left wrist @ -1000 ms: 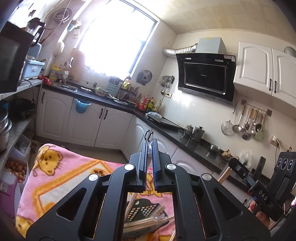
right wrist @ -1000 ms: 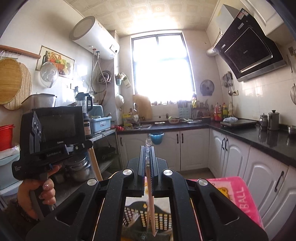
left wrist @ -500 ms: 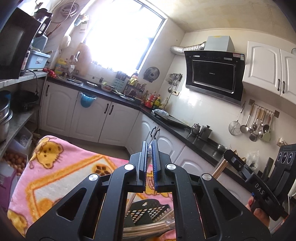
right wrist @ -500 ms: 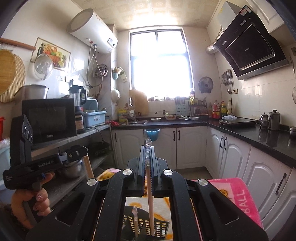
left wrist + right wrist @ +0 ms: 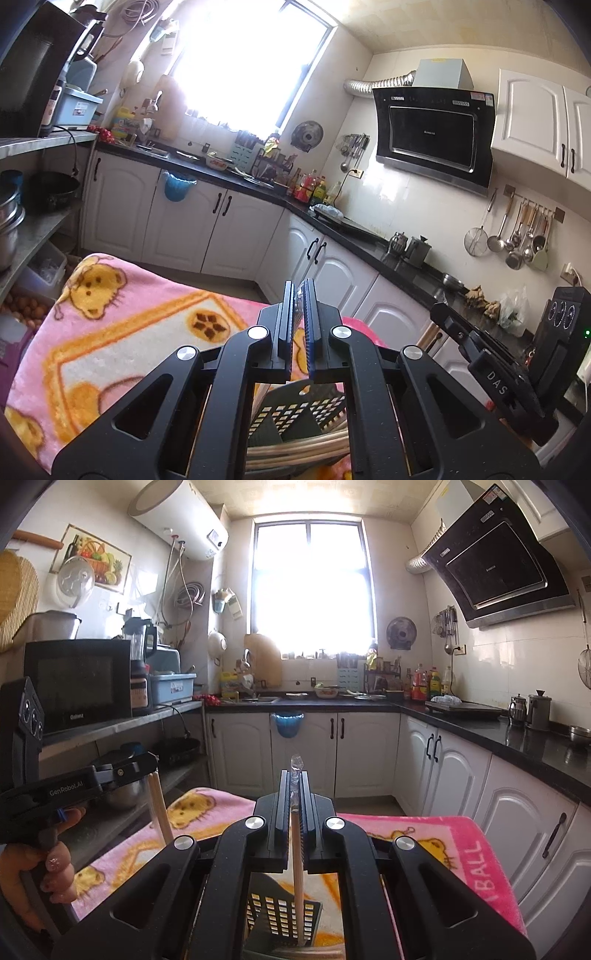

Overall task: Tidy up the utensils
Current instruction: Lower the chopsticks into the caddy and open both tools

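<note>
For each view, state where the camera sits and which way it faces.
Left wrist: sits on the left gripper, shut on a chopstick, facing the corner counter and range hood; the right gripper shows at right.
Right wrist: sits on the right gripper, shut on a chopstick, facing the window; the left gripper and a hand show at left.
Shared: pink blanket, black perforated basket, window, hood.
</note>
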